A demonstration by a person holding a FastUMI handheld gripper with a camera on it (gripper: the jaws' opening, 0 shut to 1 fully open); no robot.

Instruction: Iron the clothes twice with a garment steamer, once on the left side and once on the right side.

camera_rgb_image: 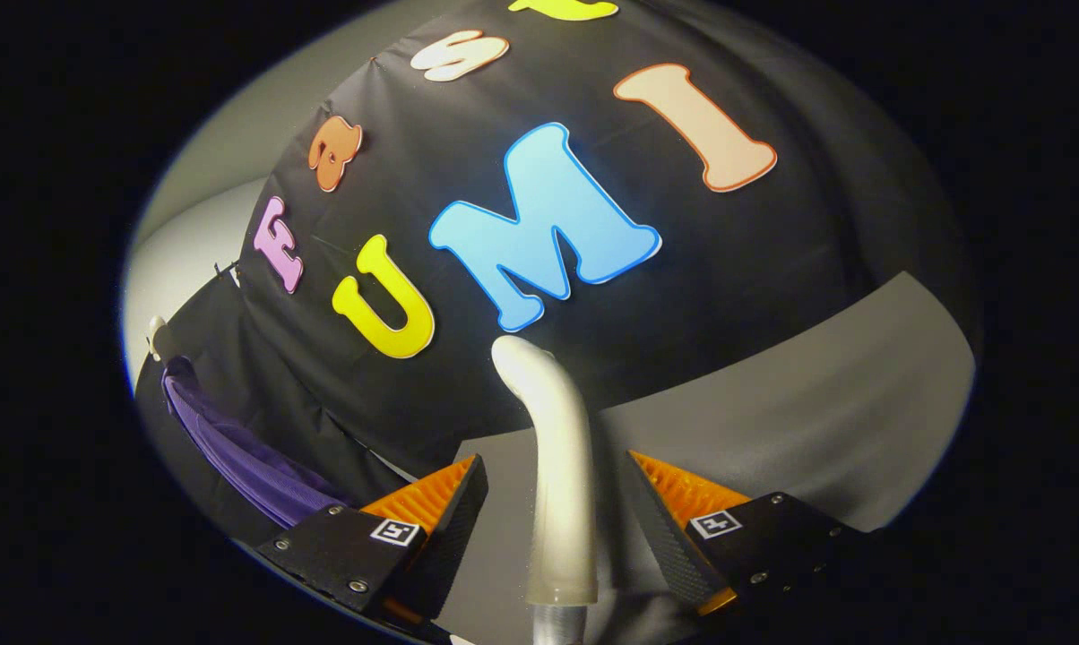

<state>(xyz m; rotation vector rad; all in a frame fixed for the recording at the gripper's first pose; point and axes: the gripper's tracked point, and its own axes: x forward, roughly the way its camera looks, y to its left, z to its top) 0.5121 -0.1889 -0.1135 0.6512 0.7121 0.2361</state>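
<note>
Steamer handle (562, 466) stands between spread gripper (557, 502) fingers, untouched on both sides.

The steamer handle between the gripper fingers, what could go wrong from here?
1. The gripper is open, with gaps on both sides of the white steamer handle, so closing off-center could let the smooth, rounded handle slip or twist.
2. The purple garment hangs off beyond the left finger, while the handle's tip points elsewhere, so the first pass may need a wide swing and could miss it.
</note>
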